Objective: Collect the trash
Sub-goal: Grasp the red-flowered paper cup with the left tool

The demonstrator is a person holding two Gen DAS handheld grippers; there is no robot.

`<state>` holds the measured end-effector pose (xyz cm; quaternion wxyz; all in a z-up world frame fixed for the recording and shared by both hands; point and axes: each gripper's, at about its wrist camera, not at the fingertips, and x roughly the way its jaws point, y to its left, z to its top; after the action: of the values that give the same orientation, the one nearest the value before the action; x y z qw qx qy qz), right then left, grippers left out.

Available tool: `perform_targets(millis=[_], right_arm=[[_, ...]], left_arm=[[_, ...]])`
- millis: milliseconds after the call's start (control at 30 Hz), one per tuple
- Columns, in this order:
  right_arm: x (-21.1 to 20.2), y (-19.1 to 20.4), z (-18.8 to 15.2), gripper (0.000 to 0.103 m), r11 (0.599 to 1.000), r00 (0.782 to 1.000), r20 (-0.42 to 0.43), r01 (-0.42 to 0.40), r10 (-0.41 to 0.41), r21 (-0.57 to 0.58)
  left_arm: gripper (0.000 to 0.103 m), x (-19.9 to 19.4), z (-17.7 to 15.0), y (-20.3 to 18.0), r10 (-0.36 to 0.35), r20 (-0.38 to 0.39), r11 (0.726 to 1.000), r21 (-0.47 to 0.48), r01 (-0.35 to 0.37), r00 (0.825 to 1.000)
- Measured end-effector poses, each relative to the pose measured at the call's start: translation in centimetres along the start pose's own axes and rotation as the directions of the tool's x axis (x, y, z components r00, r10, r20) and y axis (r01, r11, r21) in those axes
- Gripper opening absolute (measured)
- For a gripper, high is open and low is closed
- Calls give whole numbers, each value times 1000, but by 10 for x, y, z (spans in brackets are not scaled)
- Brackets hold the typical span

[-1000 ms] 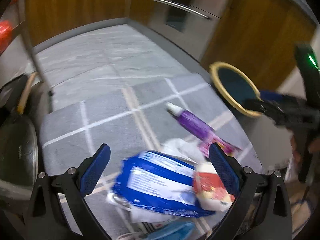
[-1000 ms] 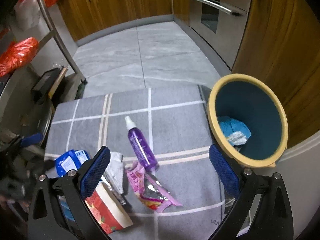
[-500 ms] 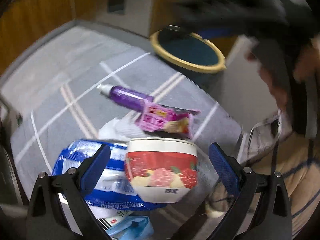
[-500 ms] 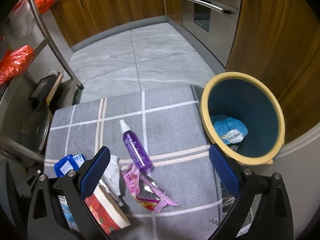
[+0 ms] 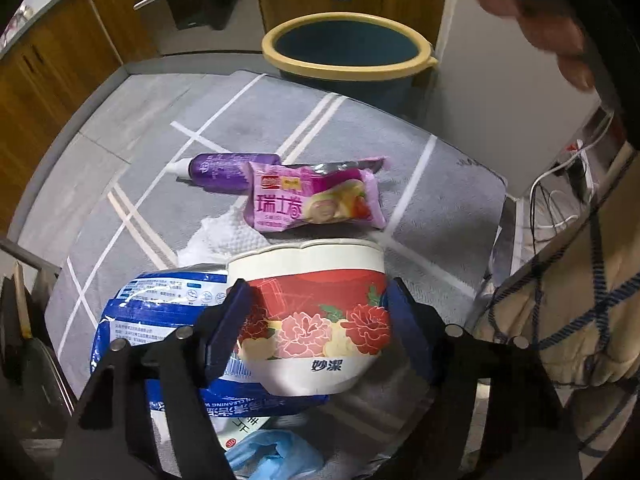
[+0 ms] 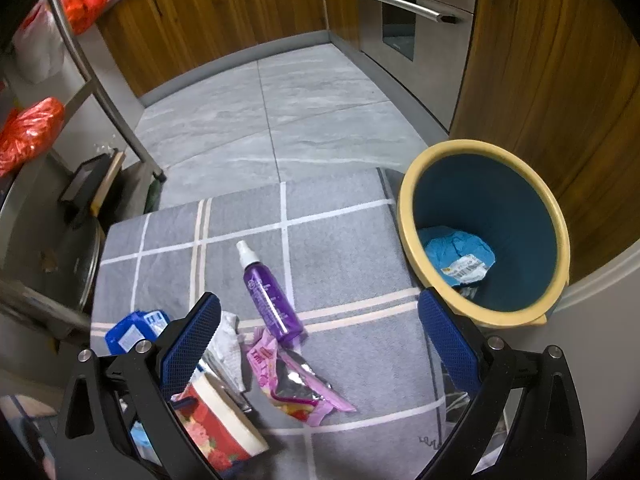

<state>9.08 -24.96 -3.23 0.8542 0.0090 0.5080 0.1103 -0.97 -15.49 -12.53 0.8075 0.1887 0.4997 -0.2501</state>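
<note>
left wrist view, left to right: we see a glossy blue plastic pack [image 5: 160, 320] lying flat on the grey rug [image 5: 440, 208], a crumpled white paper towel [image 5: 216, 240] behind it, then the paper bowl [image 5: 312, 320], round, white-rimmed, printed red with flowers. the left gripper [image 5: 316, 316] has its blue ribbed pads against both sides of the bowl, clamped on it; we cannot quite tell whether the bowl is lifted or resting on the pack. beyond it a smooth purple spray bottle [image 5: 228, 172] lies on its side, with a shiny pink snack wrapper [image 5: 316, 200] overlapping its end. at the far edge of the rug stands the round bin [image 5: 348, 52], teal with a yellow rim. a soft blue wad [image 5: 272, 456] sits at the bottom edge.

right wrist view, left to right: orange plastic bags [image 6: 28, 132] on a steel rack, wood cabinet fronts behind, grey stone floor tiles [image 6: 300, 112]. the short-pile rug, crossed by pale lines, carries the blue pack [image 6: 132, 332], the bowl [image 6: 216, 428] partly hidden behind the gripper's left finger, the towel [image 6: 228, 344], the wrapper [image 6: 296, 384] and the bottle [image 6: 268, 292]. the right gripper [image 6: 320, 344] hovers with its jaws spread wide, gripping nothing. the bin [image 6: 556, 240] stands just beside the rug's right edge, against the cabinet, with crumpled blue packaging [image 6: 456, 252] at its bottom.
</note>
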Motion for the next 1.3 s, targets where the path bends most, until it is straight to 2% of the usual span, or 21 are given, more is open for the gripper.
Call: perform_targets(millis=[33,133,233,333,467,600,667,733,800,833,867,967,1067,1200,1300], right_arm=[[1,0,0,98,1000,1000,-3,-2,2,0],[4,-1,-1,98,1000,1000,-21,6,-6,-2],[7,-4,-3,98,1000,999,-38,3,-3,8],[7,-5,-3,98,1000,999,-41,-5,6,19],[8,-4,-3,98,1000,999,-44,-6,6,8],[9,-2,-4,98,1000,999,-48,-9,8,-3],[10,-1,-4,98,1000,999,-50,-7,7,-9],[10,-1,-4,98,1000,999,-51,-6,5,-11],[10,-1,-4,98,1000,999,-51,-7,6,-9],[10,-1,-4,98,1000,999,-51,-8,7,-9],[10,-1,-4,98,1000,999,-51,-8,8,-8],[11,-2,-4,98,1000,999,-54,-4,4,-8],[11,-3,-3,98,1000,998,-57,-3,4,3],[11,-7,-3,98,1000,998,-58,1,0,20],[10,-9,-3,98,1000,999,-54,-1,2,29]], left_arm=[[55,-2,1,3,-17,9,1000,-14,18,1000],[34,-9,5,8,-44,42,998,-33,45,998],[23,-19,8,14,-57,79,996,-59,61,995],[18,-31,12,28,-68,130,990,-117,83,989],[17,-39,14,52,-47,162,973,-215,82,986],[17,-34,10,72,-38,137,949,-304,79,990],[17,-29,8,74,-26,112,951,-303,59,993],[17,-28,7,74,-37,120,951,-300,72,992],[21,-29,9,69,-46,129,958,-276,81,991],[30,-27,9,65,-53,126,962,-259,85,991],[44,-24,9,60,-57,112,966,-246,83,992],[66,-21,6,54,-49,101,968,-240,72,994],[76,-16,6,47,-20,80,977,-210,36,997],[77,-5,7,40,16,53,986,-165,-7,998],[83,2,9,36,30,42,989,-146,-24,999]])
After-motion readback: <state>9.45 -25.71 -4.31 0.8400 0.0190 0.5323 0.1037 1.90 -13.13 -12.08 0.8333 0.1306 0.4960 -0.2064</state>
